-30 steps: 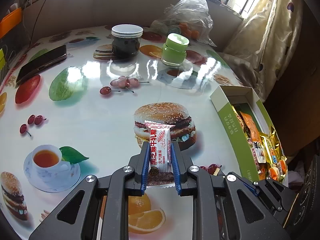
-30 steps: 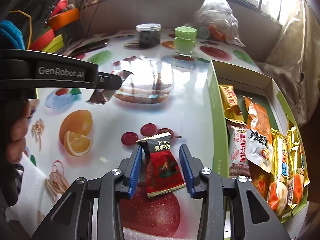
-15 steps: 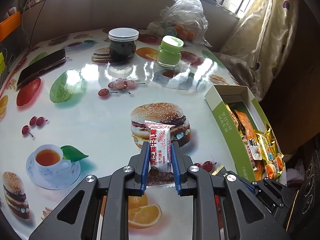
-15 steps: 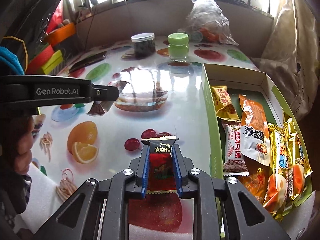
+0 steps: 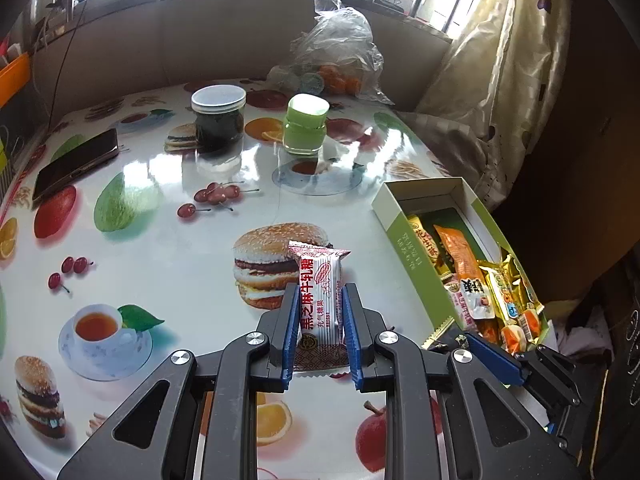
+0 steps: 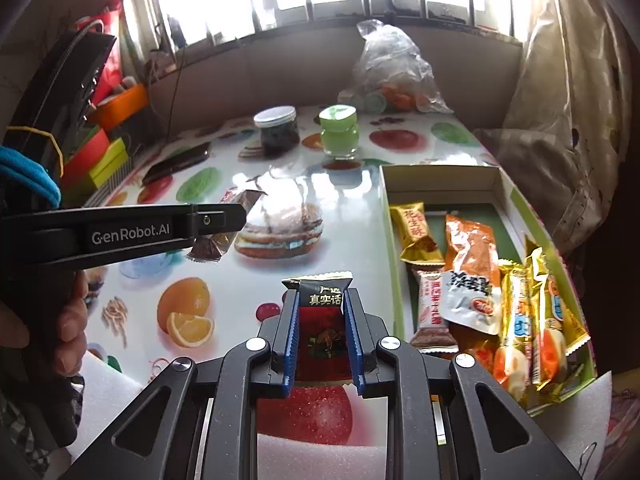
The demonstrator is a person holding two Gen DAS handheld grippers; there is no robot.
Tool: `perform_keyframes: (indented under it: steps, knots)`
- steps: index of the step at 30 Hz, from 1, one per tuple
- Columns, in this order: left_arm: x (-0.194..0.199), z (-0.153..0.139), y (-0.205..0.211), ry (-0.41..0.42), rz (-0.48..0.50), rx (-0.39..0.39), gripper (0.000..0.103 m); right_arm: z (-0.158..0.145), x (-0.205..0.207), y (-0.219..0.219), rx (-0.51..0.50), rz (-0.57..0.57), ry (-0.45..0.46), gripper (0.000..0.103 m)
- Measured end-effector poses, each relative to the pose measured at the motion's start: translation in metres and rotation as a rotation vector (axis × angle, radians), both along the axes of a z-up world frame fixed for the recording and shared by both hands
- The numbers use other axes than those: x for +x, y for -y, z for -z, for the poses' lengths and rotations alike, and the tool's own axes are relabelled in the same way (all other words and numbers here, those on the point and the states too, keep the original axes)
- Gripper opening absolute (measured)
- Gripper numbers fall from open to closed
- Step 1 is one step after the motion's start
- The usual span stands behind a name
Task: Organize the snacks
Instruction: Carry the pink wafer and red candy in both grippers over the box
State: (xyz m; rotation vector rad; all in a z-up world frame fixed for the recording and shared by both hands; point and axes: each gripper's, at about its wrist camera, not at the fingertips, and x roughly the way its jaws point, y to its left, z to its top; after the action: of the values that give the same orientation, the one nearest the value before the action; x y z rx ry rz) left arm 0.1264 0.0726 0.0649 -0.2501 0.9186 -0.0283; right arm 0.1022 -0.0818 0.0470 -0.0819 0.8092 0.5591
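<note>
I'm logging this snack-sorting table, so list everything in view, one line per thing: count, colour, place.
white-and-red candy bar: 1, white with red print, clamped in the left gripper above the table
red-and-black snack packet: 1, red, black top, clamped in the right gripper
green box: 1, green outside, white inside, right side of table, open
snacks in the box: several, orange, gold and white, lying side by side
dark jar: 1, white lid, far side of table
green jar: 1, pale green, right of the dark jar
phone: 1, black, far left of table
plastic bag: 1, clear, behind the jars
table: 1, white with printed food
left gripper: 1, black, blue pads
right gripper: 1, black, blue pads
hand: 1, left edge of the right wrist view
</note>
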Motion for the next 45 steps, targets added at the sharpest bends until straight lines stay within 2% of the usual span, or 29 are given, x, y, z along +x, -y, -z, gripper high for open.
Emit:
perform_keyframes:
  steps: [13, 29, 38, 45]
  knots:
    - [0.015, -0.014, 0.029, 0.025, 0.062, 0.004, 0.022, -0.016, 0.008, 0.042, 0.016, 0.105, 0.031, 0.020]
    - [0.040, -0.006, 0.079, 0.000, 0.158, 0.012, 0.022, -0.003, 0.020, 0.081, 0.006, 0.201, 0.006, 0.020]
    - [0.050, 0.004, 0.089, -0.021, 0.178, 0.020, 0.022, 0.004, 0.028, 0.088, 0.004, 0.225, -0.008, 0.020]
    - [0.057, 0.012, 0.095, -0.030, 0.188, 0.021, 0.022, 0.010, 0.032, 0.088, -0.035, 0.239, 0.009, 0.021]
